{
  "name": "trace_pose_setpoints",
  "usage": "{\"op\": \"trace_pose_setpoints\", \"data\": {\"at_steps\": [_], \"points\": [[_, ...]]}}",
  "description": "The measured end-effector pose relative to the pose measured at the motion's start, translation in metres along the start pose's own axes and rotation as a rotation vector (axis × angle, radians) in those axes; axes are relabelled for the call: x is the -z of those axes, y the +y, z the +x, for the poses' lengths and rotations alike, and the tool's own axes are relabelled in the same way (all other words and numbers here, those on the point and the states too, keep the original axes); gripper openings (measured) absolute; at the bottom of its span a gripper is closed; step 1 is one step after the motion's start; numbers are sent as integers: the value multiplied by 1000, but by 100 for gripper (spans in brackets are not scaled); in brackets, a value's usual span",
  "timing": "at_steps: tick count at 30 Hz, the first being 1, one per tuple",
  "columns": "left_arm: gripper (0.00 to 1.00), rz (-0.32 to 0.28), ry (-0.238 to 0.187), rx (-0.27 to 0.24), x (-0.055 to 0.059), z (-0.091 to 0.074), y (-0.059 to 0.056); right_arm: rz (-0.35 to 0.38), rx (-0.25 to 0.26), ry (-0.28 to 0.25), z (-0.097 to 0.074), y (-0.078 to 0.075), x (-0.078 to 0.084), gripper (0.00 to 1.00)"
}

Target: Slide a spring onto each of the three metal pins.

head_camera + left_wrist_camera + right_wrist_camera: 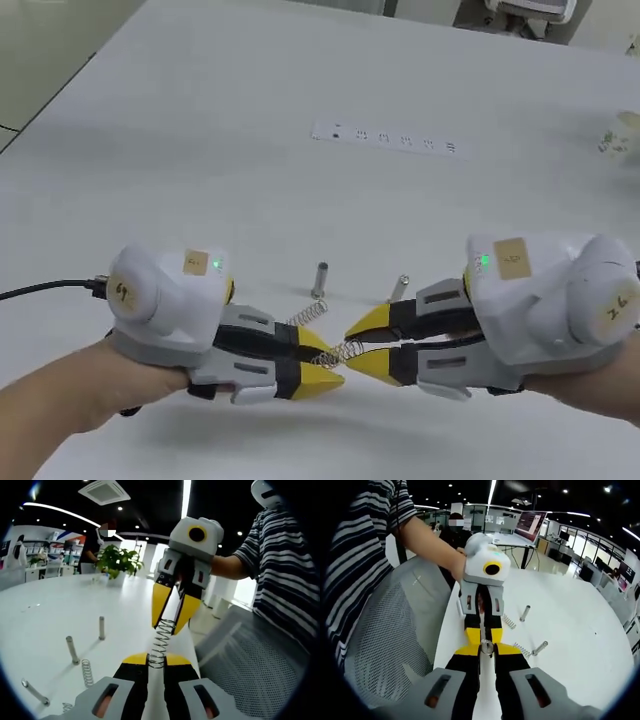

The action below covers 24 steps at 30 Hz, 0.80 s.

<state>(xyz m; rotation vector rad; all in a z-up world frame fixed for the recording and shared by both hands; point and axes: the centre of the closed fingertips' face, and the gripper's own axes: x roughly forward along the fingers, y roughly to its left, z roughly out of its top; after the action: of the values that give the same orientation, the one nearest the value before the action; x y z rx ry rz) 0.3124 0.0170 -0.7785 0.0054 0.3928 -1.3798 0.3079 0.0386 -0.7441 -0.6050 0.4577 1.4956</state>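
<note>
My two grippers meet tip to tip at the near table edge. A thin spring (342, 350) (159, 642) spans between them. My left gripper (330, 362) (156, 661) is shut on one end and my right gripper (352, 348) (487, 650) closes on the other end. Just beyond stand two upright metal pins (320, 278) (400, 288), with a loose spring (308, 314) lying between them and the left gripper. In the left gripper view the pins (101, 628) (72, 649) stand at lower left, a third pin (35, 692) lies flat, and a spring (87, 672) rests nearby.
A white power strip (385, 138) lies farther back on the white table (200, 170). A black cable (45, 290) runs off left from the left gripper. A grey mesh chair (250, 665) and the person's striped sleeve sit behind the table edge. A potted plant (117, 560) stands far off.
</note>
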Motion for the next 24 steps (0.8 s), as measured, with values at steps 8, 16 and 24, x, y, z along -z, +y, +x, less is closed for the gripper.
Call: {"op": "trace_pose_setpoints", "data": {"at_steps": [8, 16, 24], "points": [[3, 18, 11, -10, 0, 4, -1, 28, 12, -54, 3, 2, -11, 7], [3, 27, 7, -10, -3, 8, -3, 37, 43, -95, 5, 0, -19, 7], [3, 22, 22, -18, 0, 5, -2, 26, 41, -96, 9, 3, -21, 7]]}}
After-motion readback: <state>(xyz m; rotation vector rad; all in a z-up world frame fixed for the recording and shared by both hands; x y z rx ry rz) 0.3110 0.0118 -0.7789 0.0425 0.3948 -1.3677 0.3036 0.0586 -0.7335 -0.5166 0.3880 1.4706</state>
